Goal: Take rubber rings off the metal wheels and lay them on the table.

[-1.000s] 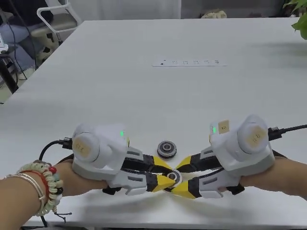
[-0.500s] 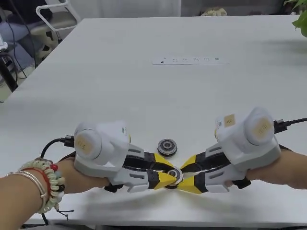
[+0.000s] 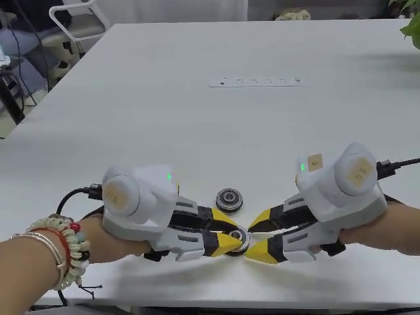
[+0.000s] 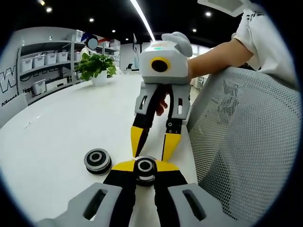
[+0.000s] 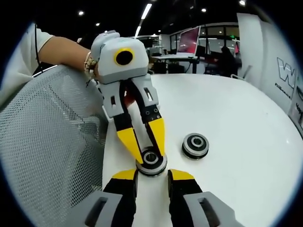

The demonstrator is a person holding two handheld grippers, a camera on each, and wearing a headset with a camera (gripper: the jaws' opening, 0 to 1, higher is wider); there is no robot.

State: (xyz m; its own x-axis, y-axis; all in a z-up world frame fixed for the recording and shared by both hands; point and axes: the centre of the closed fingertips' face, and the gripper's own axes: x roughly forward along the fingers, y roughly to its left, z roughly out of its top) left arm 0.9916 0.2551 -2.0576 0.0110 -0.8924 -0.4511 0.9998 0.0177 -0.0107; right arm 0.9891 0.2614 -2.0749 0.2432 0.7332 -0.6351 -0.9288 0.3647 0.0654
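head view: high, forward-down | gripper views: table-level, close, facing each other | shared: held wheel [image 3: 237, 239]

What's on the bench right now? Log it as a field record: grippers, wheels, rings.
left gripper: shut on the held wheel
right gripper: jaws apart, tips flanking the held wheel's near edge; cannot tell whether they grip
held wheel: between the two grippers' tips, near the table front edge
spare wheel: flat on the table just beyond the grippers, touching neither
rings: dark outer band on each wheel, still in place
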